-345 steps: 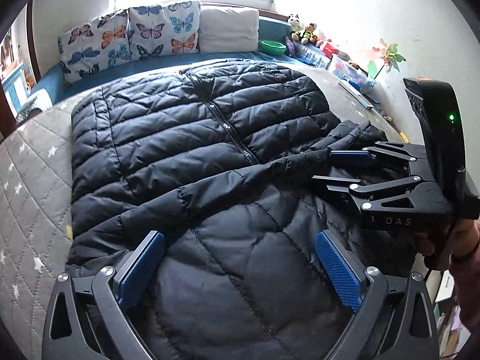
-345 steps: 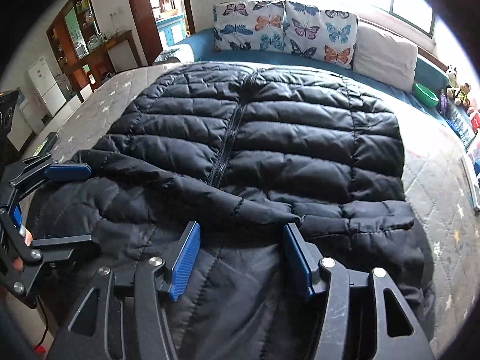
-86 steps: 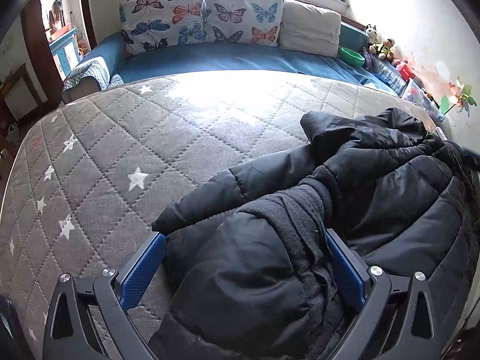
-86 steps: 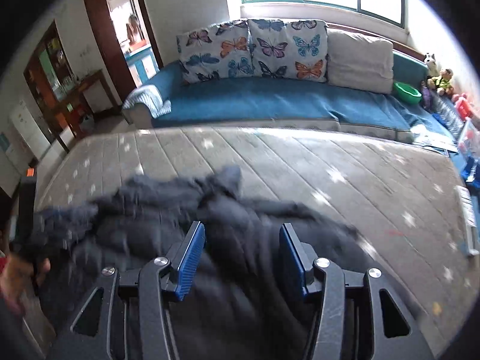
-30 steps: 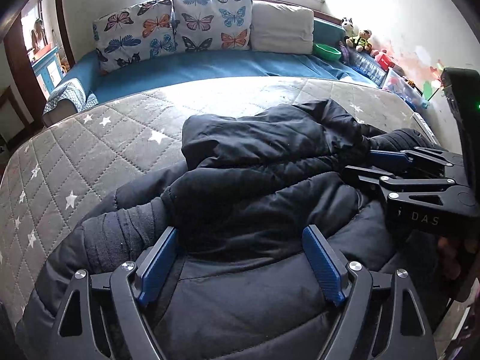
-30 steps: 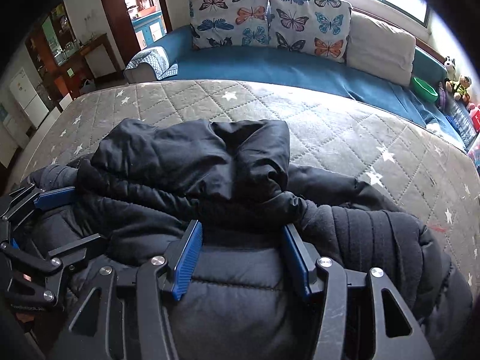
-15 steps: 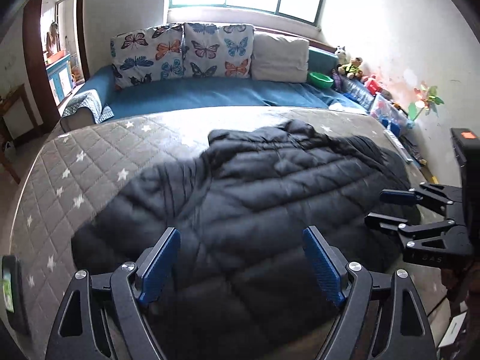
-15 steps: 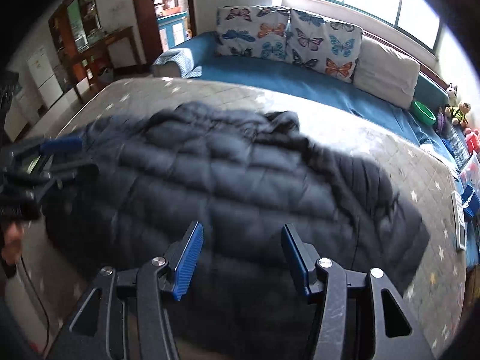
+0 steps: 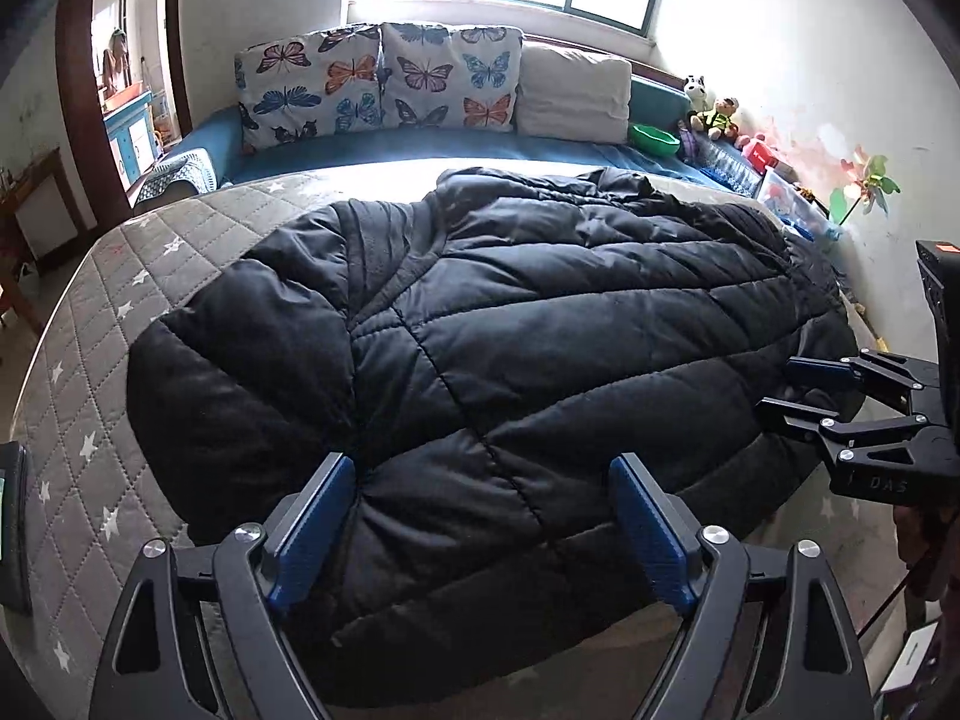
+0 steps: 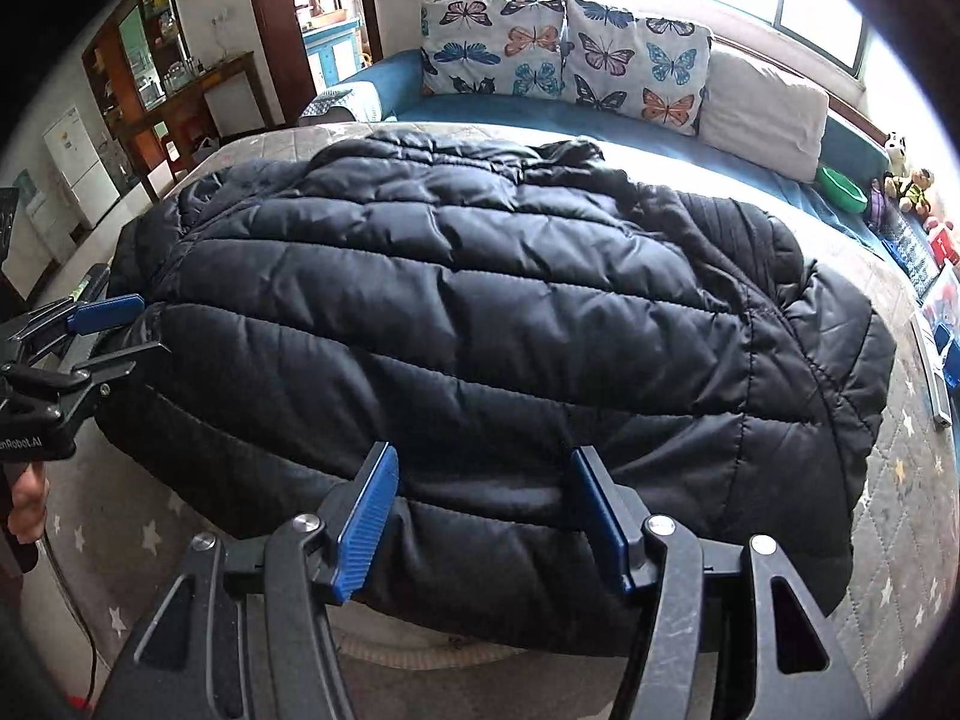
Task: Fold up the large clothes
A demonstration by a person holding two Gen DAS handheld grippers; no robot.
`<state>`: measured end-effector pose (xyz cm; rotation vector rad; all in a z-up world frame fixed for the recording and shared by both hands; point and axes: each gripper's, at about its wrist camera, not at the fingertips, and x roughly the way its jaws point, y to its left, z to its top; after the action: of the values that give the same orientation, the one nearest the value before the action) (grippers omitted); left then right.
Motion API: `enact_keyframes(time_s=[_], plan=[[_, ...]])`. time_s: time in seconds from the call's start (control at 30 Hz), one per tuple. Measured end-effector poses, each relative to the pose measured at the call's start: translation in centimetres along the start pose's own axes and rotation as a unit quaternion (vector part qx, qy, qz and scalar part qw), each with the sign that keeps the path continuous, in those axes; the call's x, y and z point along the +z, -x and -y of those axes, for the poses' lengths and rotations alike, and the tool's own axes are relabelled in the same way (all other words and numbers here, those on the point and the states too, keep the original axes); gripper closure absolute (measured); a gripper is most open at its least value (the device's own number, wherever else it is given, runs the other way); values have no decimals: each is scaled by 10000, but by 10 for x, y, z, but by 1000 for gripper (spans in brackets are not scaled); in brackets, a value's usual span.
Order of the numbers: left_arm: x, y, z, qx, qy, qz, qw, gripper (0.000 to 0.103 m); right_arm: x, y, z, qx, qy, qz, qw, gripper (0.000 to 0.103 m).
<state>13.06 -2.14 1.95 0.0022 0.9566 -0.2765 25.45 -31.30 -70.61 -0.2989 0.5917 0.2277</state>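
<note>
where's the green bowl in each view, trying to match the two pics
Left wrist view: the green bowl sits upper right, on the blue bedding just right of the white pillow.
Right wrist view: the green bowl is at the far right edge, below the white pillow and beside the soft toys.
Shared landmark: the butterfly pillows, left of the white pillow in both.

A black quilted puffer jacket (image 9: 492,360) is spread out flat, back side up, on the grey star-patterned mattress (image 9: 90,396). Stitched seams are seen running across its padded panels. Its near hem is laid close to the mattress's near edge, while its crumpled collar end is turned toward the mattress's far edge. One ribbed side panel is seen at its far corner.
</note>
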Motion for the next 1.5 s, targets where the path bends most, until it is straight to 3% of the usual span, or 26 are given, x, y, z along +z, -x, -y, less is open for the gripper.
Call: enact_keyframes(time_s=[0.27, 0.53, 0.73, 0.87, 1.03, 1.13, 1.4, 1.5], plan=[[2, -11, 0, -67, 28, -37, 10000, 5, -8, -7, -13, -348, 144, -7, 9993, 38], [5, -14, 8, -28, -75, -20, 10000, 0, -7, -7, -13, -336, 140, -36, 9993, 38], [19, 22, -7, -291, 77, 301, 9991, 6, -4, 26, 11, 1, -161, 131, 9998, 38], [36, 29, -30, -88, 191, 439, 9988, 8, 2, 38, 38, -102, -412, 241, 9988, 38], [45, 9, -74, -288, 688, 256, 9969, 18, -1, 32, 81, -308, -879, 167, 9955, 38], [41, -3, -89, -474, 916, 172, 9945, 18, -10, 20, 92, -292, -1011, 61, 9944, 37], [35, -36, -102, -660, 1286, -95, 9895, 15, -18, -3, 101, -26, -1100, 32, 9939, 37], [36, -31, -95, -464, 1052, -58, 9934, 15, -14, 3, 100, -44, -952, -9, 9954, 37]])
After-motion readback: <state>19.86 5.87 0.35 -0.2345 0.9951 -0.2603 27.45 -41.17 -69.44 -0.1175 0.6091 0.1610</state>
